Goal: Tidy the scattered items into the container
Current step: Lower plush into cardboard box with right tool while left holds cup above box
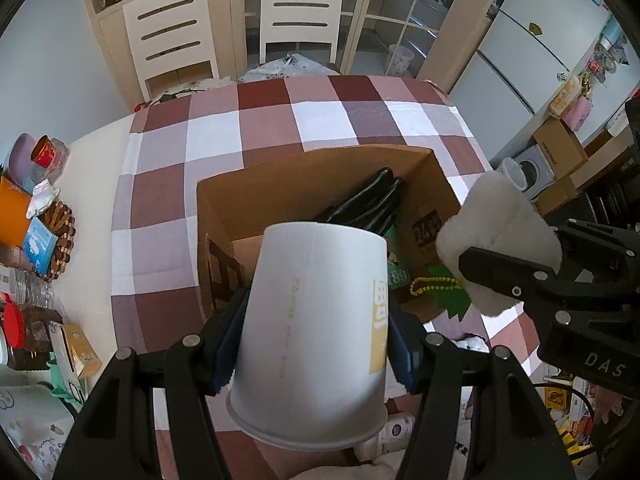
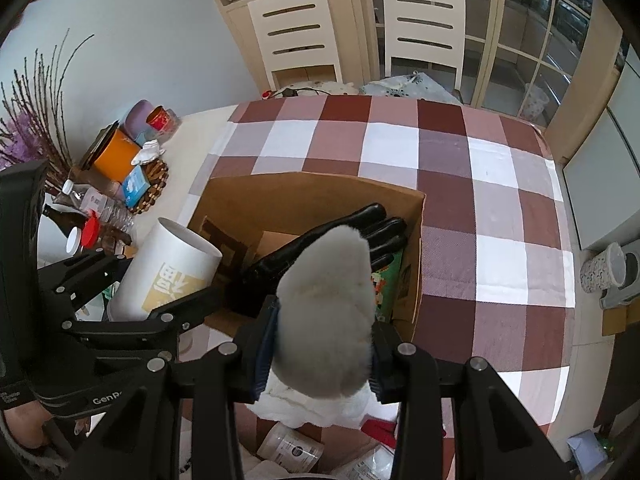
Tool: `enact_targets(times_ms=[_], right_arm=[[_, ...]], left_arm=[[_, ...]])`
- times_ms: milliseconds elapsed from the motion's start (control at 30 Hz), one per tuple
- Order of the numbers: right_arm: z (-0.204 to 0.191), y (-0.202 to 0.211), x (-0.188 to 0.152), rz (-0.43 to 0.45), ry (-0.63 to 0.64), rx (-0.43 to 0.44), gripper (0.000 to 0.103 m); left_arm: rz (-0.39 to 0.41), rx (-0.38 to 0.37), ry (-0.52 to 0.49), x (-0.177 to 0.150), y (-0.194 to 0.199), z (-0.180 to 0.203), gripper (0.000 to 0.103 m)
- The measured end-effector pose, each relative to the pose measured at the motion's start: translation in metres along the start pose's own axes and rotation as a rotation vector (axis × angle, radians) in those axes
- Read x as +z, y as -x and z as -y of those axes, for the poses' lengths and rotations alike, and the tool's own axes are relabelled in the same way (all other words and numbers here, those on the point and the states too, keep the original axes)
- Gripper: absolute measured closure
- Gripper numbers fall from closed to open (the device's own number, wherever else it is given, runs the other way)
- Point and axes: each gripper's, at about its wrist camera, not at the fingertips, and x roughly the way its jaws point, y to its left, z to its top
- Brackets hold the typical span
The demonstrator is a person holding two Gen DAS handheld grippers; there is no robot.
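**Cardboard box waits while both grippers arrive loaded**

The open brown cardboard box [image 1: 320,184] sits on the red-and-white checked tablecloth [image 1: 224,140], and both held items hang at its near edge.

The left gripper [image 1: 316,344] has its blue-padded fingers [image 1: 228,344] pressed against the sides of a white paper cup with a yellow printed label [image 1: 316,336]. The cup is upside down and tilted, base toward the box — a side squeeze that suits a light, thin wall, though it could buckle if pinched harder.

The right gripper [image 2: 320,344] pinches a fluffy white plush piece [image 2: 326,308] between its pads; the soft pile bulges above the fingers, so the hold looks secure.

Inside the box lie a glossy black rubber glove [image 2: 360,232], a green printed packet [image 1: 396,256], a string of yellow beads [image 1: 434,283] and green leaf-shaped cut-outs [image 1: 452,300]. So the tidying looks well along.

Further out, more loose things remain near the table's front edge — a white crumpled cloth [image 2: 320,404] and a small labelled jar [image 2: 290,448]. Next, I judge, each gripper needs to clear the box wall before letting go.
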Motion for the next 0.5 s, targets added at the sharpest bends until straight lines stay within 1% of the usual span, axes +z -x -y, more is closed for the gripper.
enact_targets(times_ms=[500], right_arm=[[0.009, -0.030, 0.009, -0.050, -0.079, -0.005, 0.064]], left_arm=[[-0.061, -0.010, 0.048, 0.007, -0.031, -0.006, 0.040]])
